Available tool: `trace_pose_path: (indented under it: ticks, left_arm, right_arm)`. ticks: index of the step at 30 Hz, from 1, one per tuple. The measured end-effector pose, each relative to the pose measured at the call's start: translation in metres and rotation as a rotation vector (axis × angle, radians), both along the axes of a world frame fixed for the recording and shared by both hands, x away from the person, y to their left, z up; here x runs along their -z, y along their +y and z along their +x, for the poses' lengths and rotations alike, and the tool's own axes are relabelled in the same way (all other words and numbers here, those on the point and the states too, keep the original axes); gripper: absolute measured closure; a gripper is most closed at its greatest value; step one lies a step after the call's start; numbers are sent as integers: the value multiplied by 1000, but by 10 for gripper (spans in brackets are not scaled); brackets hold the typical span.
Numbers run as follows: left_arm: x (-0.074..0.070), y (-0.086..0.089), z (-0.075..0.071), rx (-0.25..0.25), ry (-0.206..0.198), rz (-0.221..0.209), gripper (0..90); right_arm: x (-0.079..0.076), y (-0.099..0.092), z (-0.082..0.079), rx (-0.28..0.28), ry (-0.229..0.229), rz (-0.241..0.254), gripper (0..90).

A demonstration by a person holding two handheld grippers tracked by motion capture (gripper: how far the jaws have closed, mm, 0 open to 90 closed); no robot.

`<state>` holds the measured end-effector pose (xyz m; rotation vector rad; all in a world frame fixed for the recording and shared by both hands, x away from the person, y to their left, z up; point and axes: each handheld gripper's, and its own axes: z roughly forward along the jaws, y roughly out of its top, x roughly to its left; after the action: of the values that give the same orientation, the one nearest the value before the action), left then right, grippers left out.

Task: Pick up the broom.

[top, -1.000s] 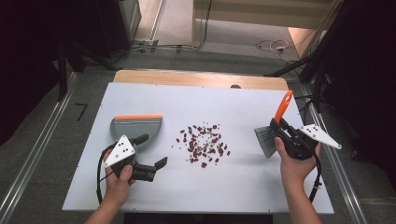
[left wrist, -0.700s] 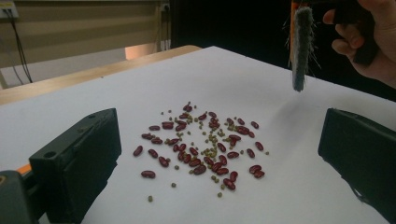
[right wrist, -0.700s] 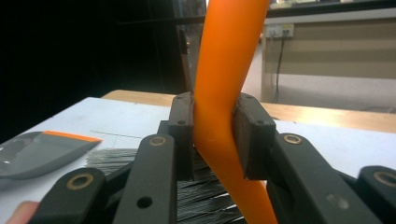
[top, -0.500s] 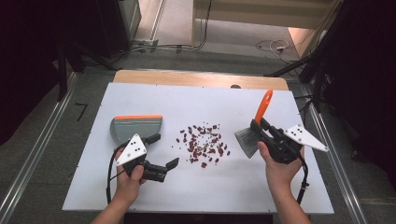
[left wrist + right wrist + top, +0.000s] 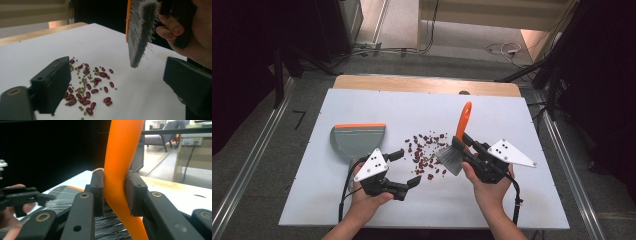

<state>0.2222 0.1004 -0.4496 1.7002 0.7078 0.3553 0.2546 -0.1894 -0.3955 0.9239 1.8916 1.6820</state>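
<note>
A scatter of red and small green beans (image 5: pixel 427 152) lies mid-table. My right gripper (image 5: pixel 468 146) is shut on the orange handle of a brush (image 5: pixel 463 121); its grey bristles hang at the right edge of the beans. In the right gripper view both pads (image 5: pixel 97 192) press on the handle (image 5: pixel 122 157). My left gripper (image 5: pixel 405 169) stands open just left of the beans, low over the table. Its jaws have just been closing a little, with nothing gripped between them. The left gripper view looks across the beans (image 5: pixel 87 87) at the brush (image 5: pixel 140 32).
A grey dustpan (image 5: pixel 357 140) with an orange edge lies flat on the white table (image 5: pixel 377 107), left of the beans and behind my left hand. A wooden strip (image 5: pixel 422 84) runs along the far table edge.
The right gripper has carried the brush left, up to the beans. The left gripper has slid right, from beside the dustpan toward the beans.
</note>
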Motion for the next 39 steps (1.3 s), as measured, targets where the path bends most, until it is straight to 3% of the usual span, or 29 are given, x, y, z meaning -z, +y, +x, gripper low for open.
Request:
trace_pose_path:
  ticks: [8,11,17,21,25,32,34,36,39]
  left_arm:
    - [2,-26,-8,21,26,19,248]
    - [2,-29,-9,1,35,25,302]
    - [3,-31,-11,-12,40,30,484]
    - [4,-30,-10,29,60,28,629]
    - [5,-29,-8,53,84,13,785]
    - [4,-21,-4,73,93,18,860]
    - [4,-19,-2,89,94,23,863]
    - [3,-17,-2,100,96,21,865]
    - [1,-9,0,133,82,3,865]
  right_arm:
    - [2,22,-11,-59,-8,-9,691]
    - [3,31,-17,-85,-9,-12,691]
    - [5,45,-27,-121,-23,-18,690]
    - [5,50,-30,-133,-26,-18,690]
    - [7,50,-27,-130,2,0,691]
    - [9,49,-22,-167,5,2,684]
    - [9,48,-20,-192,18,7,666]
    - [8,46,-14,-239,30,3,562]
    - [6,40,-5,-377,50,4,451]
